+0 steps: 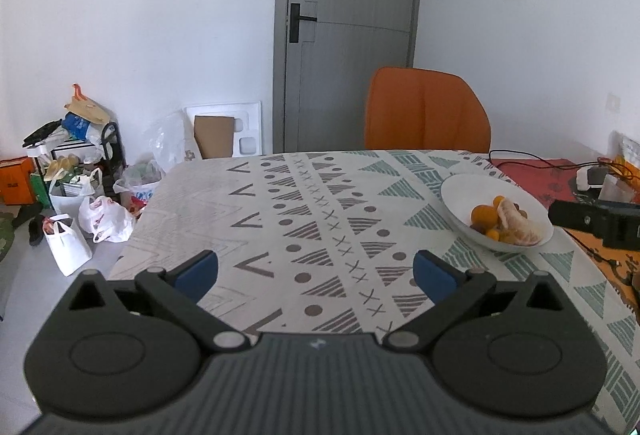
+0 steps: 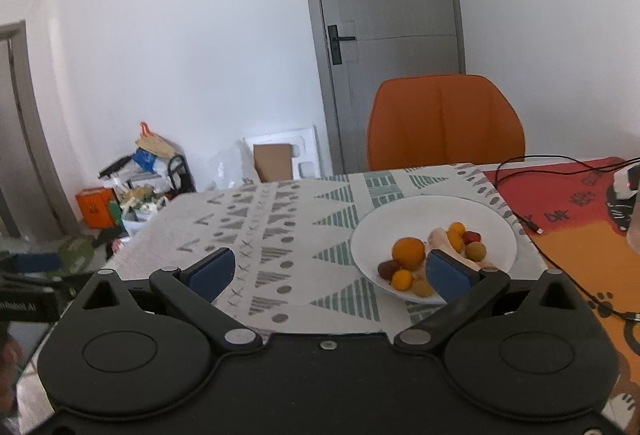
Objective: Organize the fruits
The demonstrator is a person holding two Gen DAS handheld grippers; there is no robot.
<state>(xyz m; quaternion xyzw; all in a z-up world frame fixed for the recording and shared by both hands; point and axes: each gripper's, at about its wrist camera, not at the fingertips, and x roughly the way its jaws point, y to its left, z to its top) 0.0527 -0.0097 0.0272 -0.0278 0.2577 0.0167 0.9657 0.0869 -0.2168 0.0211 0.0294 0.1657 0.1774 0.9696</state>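
Observation:
A white bowl (image 1: 456,195) stands on the patterned tablecloth at the right of the left wrist view. It holds an orange fruit (image 1: 482,214), a peeled pale fruit (image 1: 520,227) and small fruits. In the right wrist view the bowl (image 2: 400,227) is close ahead with an orange (image 2: 408,251), small yellow fruits (image 2: 402,279) and dark red ones (image 2: 472,236). My left gripper (image 1: 316,273) is open and empty above the cloth, left of the bowl. My right gripper (image 2: 328,273) is open and empty, its right finger (image 2: 446,275) in front of the bowl's near rim.
An orange chair (image 1: 426,111) stands behind the table by a grey door (image 1: 352,27). A black cable (image 2: 520,195) and a charger lie on the red mat (image 2: 568,195) at the right. Bags and boxes (image 1: 80,195) clutter the floor at the left. The right gripper's body (image 1: 592,221) shows at the right edge.

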